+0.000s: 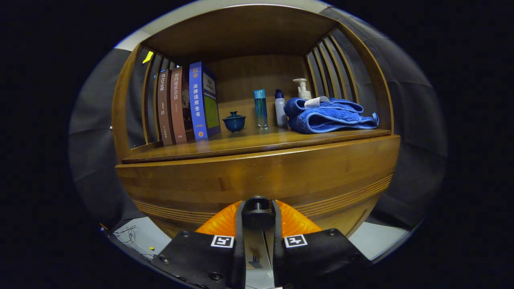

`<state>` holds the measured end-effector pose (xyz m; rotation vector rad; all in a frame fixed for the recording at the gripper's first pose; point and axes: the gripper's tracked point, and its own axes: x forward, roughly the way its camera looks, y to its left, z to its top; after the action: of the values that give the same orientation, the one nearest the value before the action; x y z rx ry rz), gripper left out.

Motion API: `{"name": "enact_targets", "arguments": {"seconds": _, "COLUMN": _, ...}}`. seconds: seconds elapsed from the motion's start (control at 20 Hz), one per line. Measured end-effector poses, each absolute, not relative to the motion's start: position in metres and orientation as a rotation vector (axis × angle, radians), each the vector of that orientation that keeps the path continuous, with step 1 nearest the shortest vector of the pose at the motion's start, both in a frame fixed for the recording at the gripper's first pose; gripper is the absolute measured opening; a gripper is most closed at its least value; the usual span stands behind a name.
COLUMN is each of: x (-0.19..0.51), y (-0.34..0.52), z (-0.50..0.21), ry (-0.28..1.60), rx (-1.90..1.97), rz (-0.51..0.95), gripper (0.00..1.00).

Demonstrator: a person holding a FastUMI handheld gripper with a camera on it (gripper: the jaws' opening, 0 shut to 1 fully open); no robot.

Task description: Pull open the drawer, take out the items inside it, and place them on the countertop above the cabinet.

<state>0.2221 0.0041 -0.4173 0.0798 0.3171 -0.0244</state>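
Gripper view, landmark: the drawer knob, a dark round knob low on the drawer front.
Gripper: the gripper has both fingers closed on the drawer knob, one pressing each side.
Drawer: it looks shut or barely started; the drawer front sits about flush under the counter and nothing of its inside shows.
Task items: hidden behind the drawer front, so what they are cannot be told.
Above the knob: books stand up and to its left, a small lidded cup just above, a blue bottle, a white bottle and a pump bottle slightly to its right, and a folded blue towel further right.
Step in hand: pulling the drawer open, by my reading.
Doing it well: keep the squeeze firm and draw straight back along the drawer's run, level, without twisting, so the knob does not slip from the fingers.
Free landing spot: the front strip of counter directly above the knob looks bare.
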Motion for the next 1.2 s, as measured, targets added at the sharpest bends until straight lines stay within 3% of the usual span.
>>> {"name": "enact_targets", "arguments": {"seconds": 0.75, "x": 0.114, "y": -0.004, "z": -0.401, "ry": 0.312, "rx": 0.128, "rz": -0.040, "gripper": 0.30}}
{"name": "enact_targets", "arguments": {"seconds": 1.2, "x": 0.091, "y": -0.002, "z": -0.403, "ry": 0.310, "rx": 0.116, "rz": -0.027, "gripper": 0.30}}
